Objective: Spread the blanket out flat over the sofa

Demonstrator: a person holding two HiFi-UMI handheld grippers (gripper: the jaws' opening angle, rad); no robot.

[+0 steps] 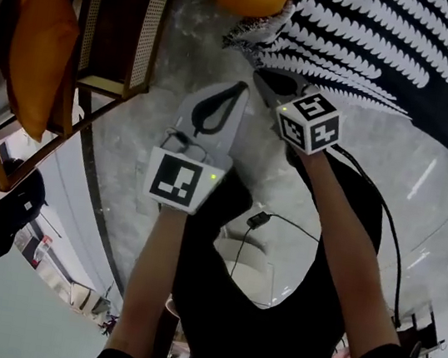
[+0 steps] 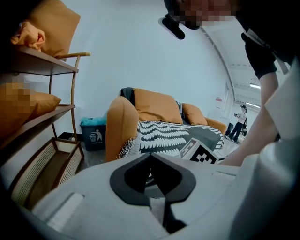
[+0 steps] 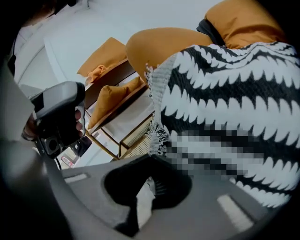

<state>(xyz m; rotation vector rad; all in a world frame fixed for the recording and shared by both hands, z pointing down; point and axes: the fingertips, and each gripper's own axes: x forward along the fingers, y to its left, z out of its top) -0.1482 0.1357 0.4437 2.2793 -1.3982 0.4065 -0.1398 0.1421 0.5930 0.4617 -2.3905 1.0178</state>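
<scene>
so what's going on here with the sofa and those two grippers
A person is at an orange sofa with a gripper in each hand. The black-and-white blanket lies draped across the seat and over the near arm. The left gripper and the right gripper both have their jaws together and hold nothing. The right one is close to the blanket's fringed edge.

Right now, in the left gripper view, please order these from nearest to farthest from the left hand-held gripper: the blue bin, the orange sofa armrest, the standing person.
Measured from the left hand-held gripper:
1. The orange sofa armrest, just ahead, slightly to the left.
2. The blue bin, behind the armrest, against the wall on the left.
3. The standing person, small, far back on the right.
</scene>
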